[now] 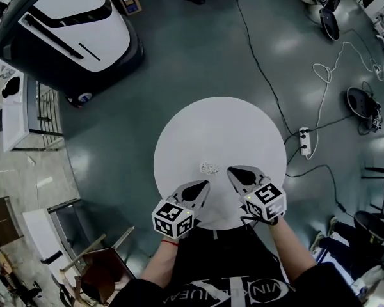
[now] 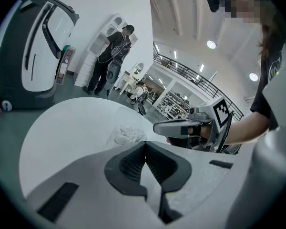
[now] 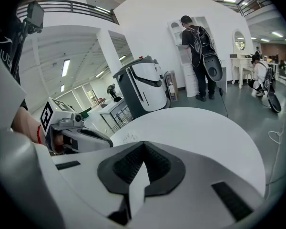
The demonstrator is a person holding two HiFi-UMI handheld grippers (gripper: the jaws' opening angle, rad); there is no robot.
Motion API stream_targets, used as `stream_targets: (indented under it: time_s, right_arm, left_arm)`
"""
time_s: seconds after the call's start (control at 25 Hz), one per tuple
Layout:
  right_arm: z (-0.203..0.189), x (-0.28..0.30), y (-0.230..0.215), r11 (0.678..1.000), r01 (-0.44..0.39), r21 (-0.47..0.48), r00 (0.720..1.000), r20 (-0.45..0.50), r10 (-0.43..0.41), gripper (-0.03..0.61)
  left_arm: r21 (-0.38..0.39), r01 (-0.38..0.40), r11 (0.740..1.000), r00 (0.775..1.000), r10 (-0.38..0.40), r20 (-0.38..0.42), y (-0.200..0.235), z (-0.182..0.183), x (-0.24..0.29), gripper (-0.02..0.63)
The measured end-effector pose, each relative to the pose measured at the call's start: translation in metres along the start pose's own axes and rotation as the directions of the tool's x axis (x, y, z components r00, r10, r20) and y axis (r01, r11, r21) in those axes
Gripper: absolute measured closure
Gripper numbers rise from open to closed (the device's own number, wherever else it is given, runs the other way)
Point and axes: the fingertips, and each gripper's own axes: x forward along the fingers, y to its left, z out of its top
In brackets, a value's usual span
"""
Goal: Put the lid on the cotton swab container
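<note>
A small clear container of white cotton swabs (image 1: pixel 209 167) sits on the round white table (image 1: pixel 243 126), toward its near side. The left gripper view shows the container (image 2: pixel 127 135) just past the jaws, and the right gripper view shows it (image 3: pixel 127 138) faintly. I cannot make out a separate lid. My left gripper (image 1: pixel 205 185) is shut and empty, a little nearer than the container and to its left. My right gripper (image 1: pixel 232 170) is shut and empty too, close to the container's right side. Neither touches it.
A big dark-and-white machine (image 1: pixel 70 24) stands on the floor at the far left. Cables and a power strip (image 1: pixel 304 141) lie to the table's right. A chair (image 1: pixel 102 267) is at the near left. A person (image 3: pixel 200 56) stands by shelves in the background.
</note>
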Motion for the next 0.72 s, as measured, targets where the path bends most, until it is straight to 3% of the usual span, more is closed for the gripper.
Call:
stream_targets:
  time_s: [0.4,0.6,0.72]
  right_arm:
    - [-0.001,0.027,-0.034,1.000,-0.015,-0.002,0.999,-0.044,0.015,0.577]
    - [0.013,0.038,-0.057,1.000,0.008,0.000,1.000,-0.026,-0.008,0.577]
    - [0.022,0.045,-0.062,1.000,-0.022,-0.012,0.999,-0.024,0.022,0.577]
  left_arm:
    - [-0.029,-0.035,0.999,0.999,0.035,-0.009,0.014,-0.006,0.013,0.607]
    - [-0.026,-0.041,0.999,0.999,0.041,-0.017,0.017,-0.009,0.014,0.607]
    - [-0.031,-0.046,0.998,0.999,0.046,-0.011,0.017,-0.008,0.013,0.607]
